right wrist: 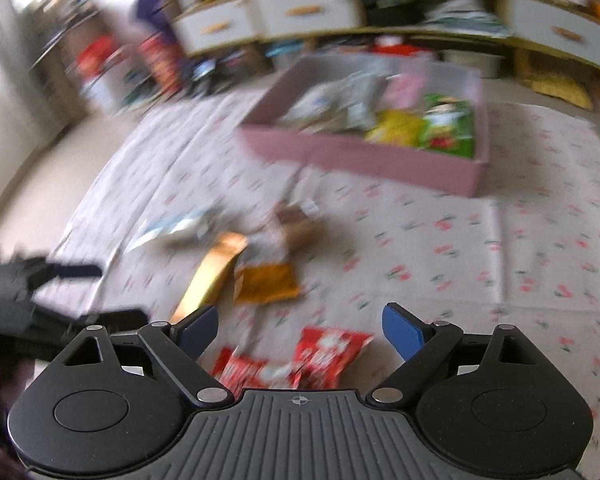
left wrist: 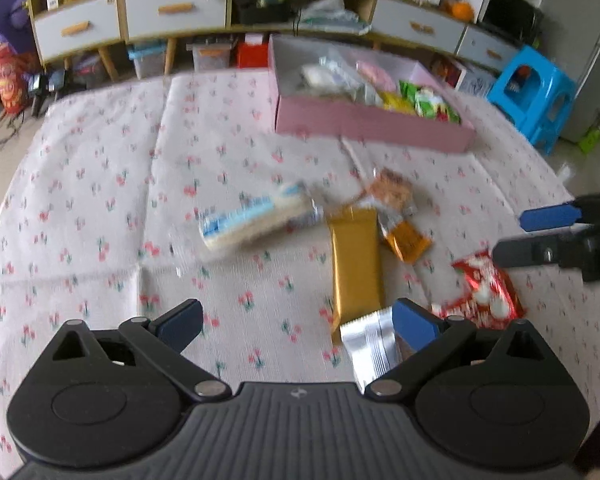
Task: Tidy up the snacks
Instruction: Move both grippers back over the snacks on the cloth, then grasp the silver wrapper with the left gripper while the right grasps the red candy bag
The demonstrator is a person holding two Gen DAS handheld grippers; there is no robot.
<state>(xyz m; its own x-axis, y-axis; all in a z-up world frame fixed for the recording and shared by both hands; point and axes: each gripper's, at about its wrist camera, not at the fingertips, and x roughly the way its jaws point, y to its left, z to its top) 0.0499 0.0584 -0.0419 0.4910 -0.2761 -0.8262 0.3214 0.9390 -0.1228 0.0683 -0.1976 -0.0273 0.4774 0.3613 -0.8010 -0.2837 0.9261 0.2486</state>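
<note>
While angled down over cloth (left wrist: pixel 100 184): left gripper (left wrist: pixel 298 322) wide open, empty, gold bar (left wrist: pixel 356 264) just ahead between fingers. Right gripper (right wrist: pixel 300 330) wide open, empty, red packet (right wrist: pixel 324 356) below. Pink box (left wrist: pixel 364 120) of snacks well ahead.

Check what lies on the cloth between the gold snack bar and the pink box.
A small brown-orange snack packet lies between the gold bar and the pink box; beyond it the cloth is bare. Left wrist view.
</note>
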